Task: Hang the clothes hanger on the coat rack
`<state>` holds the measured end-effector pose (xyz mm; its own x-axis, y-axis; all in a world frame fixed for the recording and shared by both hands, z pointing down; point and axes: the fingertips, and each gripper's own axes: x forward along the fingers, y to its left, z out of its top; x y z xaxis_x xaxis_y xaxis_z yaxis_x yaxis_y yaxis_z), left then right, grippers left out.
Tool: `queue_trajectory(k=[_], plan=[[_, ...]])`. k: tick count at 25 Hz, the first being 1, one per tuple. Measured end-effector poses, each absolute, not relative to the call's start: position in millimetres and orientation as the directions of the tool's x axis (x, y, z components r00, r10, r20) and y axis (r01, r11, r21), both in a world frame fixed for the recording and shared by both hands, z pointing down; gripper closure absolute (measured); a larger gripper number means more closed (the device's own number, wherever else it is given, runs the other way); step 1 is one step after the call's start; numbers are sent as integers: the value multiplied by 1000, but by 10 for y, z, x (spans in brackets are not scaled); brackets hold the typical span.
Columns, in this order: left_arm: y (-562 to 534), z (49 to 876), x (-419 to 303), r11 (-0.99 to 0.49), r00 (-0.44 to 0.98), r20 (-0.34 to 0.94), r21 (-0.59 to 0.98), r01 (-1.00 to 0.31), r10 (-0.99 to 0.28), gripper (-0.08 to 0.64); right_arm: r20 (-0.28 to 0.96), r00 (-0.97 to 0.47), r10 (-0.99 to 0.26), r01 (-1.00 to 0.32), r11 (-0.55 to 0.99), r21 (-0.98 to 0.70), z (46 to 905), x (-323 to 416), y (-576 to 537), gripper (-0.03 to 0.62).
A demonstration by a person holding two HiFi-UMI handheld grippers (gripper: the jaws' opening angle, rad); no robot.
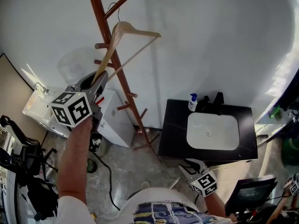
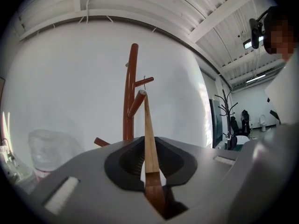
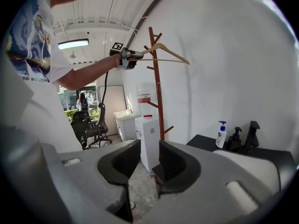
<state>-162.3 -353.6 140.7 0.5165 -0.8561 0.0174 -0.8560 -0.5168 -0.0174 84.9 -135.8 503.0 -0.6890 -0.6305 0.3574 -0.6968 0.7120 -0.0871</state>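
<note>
The left tool is clamped on one arm end of the wooden clothes hanger. The hanger rises toward 1 o'clock from it, up against the top part of the coat rack. Down at 5 o'clock, beside the sink bench, the right tool has its jaws apart and empty.

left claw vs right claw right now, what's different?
Grip: the left claw is shut on the hanger's wooden arm, while the right claw is open and empty.
Place: the left claw is raised up at the rack, while the right claw sits low by the sink counter.
Both are grey and carry a marker cube.
</note>
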Motion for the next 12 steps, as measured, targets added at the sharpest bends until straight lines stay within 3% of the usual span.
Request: queue_trajectory(k=[12], plan=[[-3496, 1652, -1794, -450, 449, 18, -26, -893, -893, 506, 362, -682, -636, -704, 705, -87, 5069, 933, -1353, 469]])
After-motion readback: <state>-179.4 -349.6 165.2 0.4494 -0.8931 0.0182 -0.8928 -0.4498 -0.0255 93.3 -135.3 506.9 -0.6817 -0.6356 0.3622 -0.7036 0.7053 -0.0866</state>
